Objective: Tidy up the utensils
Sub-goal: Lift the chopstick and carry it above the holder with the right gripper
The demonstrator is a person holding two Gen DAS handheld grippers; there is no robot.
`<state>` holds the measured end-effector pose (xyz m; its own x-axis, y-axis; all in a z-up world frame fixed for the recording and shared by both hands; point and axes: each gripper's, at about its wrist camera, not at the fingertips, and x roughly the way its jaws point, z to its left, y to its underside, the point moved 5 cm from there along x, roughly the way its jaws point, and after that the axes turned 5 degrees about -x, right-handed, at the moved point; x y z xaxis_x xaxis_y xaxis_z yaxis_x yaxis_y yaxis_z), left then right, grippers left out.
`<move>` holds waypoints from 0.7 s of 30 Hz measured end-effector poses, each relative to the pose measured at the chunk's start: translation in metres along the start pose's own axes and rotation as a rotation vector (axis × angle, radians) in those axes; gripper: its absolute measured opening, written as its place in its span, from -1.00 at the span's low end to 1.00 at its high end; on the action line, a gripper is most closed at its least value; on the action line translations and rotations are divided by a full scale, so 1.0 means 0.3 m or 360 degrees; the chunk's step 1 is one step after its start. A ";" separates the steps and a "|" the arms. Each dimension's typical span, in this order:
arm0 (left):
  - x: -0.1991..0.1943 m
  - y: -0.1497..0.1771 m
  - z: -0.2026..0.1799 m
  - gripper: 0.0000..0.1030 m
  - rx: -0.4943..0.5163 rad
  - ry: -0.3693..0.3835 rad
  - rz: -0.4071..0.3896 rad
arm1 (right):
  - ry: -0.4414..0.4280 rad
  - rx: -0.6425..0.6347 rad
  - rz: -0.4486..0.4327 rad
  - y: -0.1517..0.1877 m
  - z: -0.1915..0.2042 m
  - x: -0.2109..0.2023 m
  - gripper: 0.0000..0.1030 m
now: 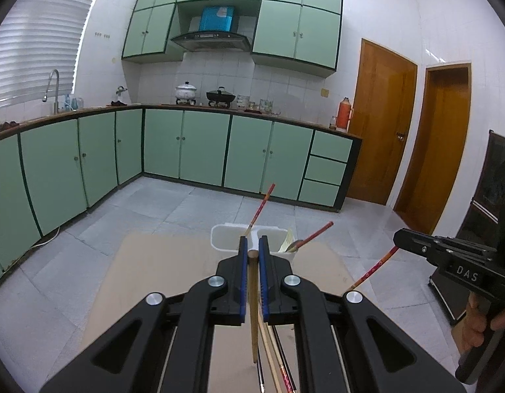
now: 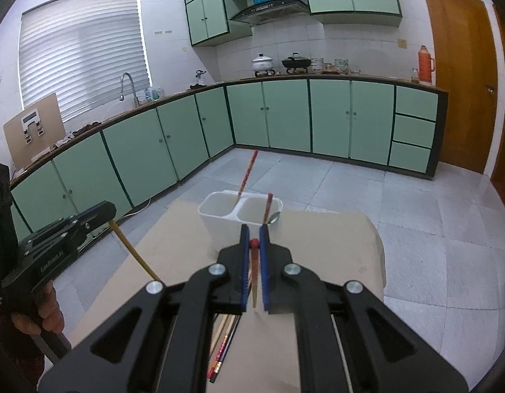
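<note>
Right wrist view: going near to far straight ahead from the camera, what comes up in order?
Loose chopsticks on the table → right tool shut on a red-tipped chopstick → white two-compartment holder → grey tiled floor → green base cabinets → stove pots.

Mint-green cabinets [image 1: 200,147] run along two walls under a dark worktop, with matching wall cupboards [image 1: 295,29] above. White blinds [image 1: 39,42] glow in the upper left, two wooden doors [image 1: 380,121] stand at right, and the floor [image 1: 154,209] is pale grey tile.
</note>
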<state>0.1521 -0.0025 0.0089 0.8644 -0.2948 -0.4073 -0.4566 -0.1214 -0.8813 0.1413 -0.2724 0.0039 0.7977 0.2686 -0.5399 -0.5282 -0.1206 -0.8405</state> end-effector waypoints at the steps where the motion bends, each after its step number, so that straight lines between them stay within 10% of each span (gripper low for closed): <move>1: 0.001 -0.011 0.001 -0.87 0.0000 0.0001 -0.0006 | -0.0004 -0.0011 -0.0010 -0.014 0.003 -0.005 -0.90; 21: 0.066 -0.441 -0.053 -0.87 0.0105 0.0000 -0.0414 | -0.0069 -0.0057 -0.0296 -0.418 -0.042 -0.050 -0.90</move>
<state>0.2262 -0.0073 0.1214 0.9509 -0.2617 -0.1650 -0.2044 -0.1311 -0.9701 0.1993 -0.2734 0.1170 0.8669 0.3299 -0.3736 -0.3618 -0.0991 -0.9270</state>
